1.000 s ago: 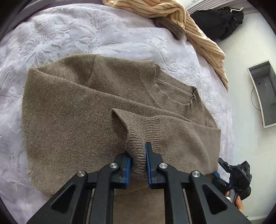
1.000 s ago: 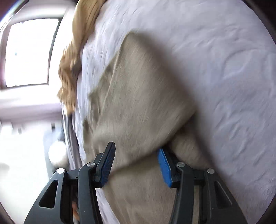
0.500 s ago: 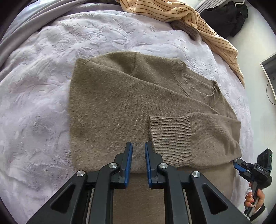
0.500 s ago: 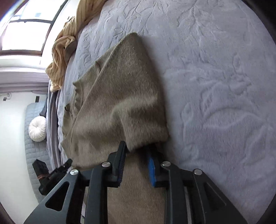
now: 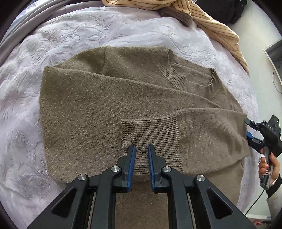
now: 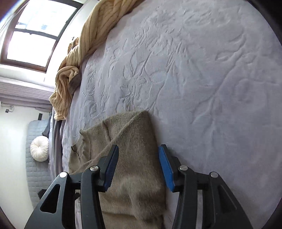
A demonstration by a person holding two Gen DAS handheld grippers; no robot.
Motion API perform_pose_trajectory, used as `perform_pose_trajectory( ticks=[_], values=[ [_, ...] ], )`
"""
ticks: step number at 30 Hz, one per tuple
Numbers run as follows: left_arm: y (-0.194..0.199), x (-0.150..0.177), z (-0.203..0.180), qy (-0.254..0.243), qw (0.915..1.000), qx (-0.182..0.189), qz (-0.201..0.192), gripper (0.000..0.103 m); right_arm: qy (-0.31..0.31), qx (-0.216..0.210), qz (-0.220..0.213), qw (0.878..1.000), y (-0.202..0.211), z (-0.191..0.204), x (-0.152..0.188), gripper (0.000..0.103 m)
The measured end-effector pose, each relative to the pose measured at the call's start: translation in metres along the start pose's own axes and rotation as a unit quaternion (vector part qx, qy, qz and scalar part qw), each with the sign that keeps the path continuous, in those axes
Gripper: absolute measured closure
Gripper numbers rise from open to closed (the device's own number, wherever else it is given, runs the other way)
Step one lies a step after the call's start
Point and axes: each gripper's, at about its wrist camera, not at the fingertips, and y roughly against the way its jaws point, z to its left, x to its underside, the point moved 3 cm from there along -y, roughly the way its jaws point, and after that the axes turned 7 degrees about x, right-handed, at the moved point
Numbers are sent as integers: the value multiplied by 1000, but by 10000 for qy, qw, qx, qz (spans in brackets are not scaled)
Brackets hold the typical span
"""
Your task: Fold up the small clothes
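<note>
A brown knit sweater (image 5: 105, 105) lies flat on a lavender embossed bedspread (image 5: 88, 30), with both sleeves folded across its front. The ribbed cuff (image 5: 149, 133) rests flat on the body. My left gripper (image 5: 141, 149) hovers right over that cuff, its jaws nearly together with only a narrow slit and nothing pinched. In the right wrist view the sweater's folded side (image 6: 134, 141) sits between the jaws of my right gripper (image 6: 138, 149), which are opening, and the pads stand clear of the knit. That right gripper (image 5: 246, 128) also shows at the sweater's right edge, held by a hand (image 5: 267, 165).
A yellow striped garment (image 5: 211, 22) lies bunched along the bed's far edge, also visible as a striped garment (image 6: 84, 44) near the window (image 6: 35, 31). Dark clothes (image 5: 234, 10) sit beyond it. A white round cushion (image 6: 39, 148) lies on grey bedding beside the bed.
The left gripper has let go of the cuff, which dropped flat onto the sweater. The right gripper came off the fold it held, slid back along the sweater's side and widened.
</note>
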Motion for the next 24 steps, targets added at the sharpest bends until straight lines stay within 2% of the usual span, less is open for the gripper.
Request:
perform_pose_trajectory(
  ticks=[1, 2, 4, 6, 11, 16, 19, 20, 21, 22, 24],
  values=[
    [-1, 0, -1, -51, 10000, -69, -13, 87, -17, 63, 178, 9998, -10, 1, -1, 82],
    [-1, 0, -3, -102, 9999, -135, -28, 87, 215, -74, 421, 9989, -13, 7, 1, 95],
    [-3, 0, -5, -217, 9994, -251, -49, 87, 930, -42, 119, 9956, 1, 35, 4, 95],
    [-6, 0, -7, -308, 9989, -339, -45, 87, 1573, 255, -240, 9869, 17, 55, 2, 95],
    [-6, -4, -7, -225, 9991, -352, -70, 87, 1810, 1386, -105, 9736, -7, 28, -8, 93],
    [15, -5, 10, -159, 9987, -481, -109, 86, 1038, 1226, -455, 9860, 18, 13, 3, 72],
    [21, 1, 19, -104, 9986, -520, -17, 85, 809, 495, -375, 9948, 42, 23, 32, 70],
    [24, 3, 22, -107, 9983, -576, -3, 79, 849, 279, -280, 9956, 46, 30, 45, 70],
    [27, 5, 25, -103, 9979, -634, -23, 46, 935, 48, -137, 9955, 48, 40, 61, 70],
    [31, 7, 27, -105, 9974, -701, -113, 20, 1002, -169, 52, 9948, 45, 50, 78, 64],
    [39, 10, 29, -158, 9970, -713, -261, 18, 1024, -494, 484, 9923, 30, 69, 113, 57]
  ],
)
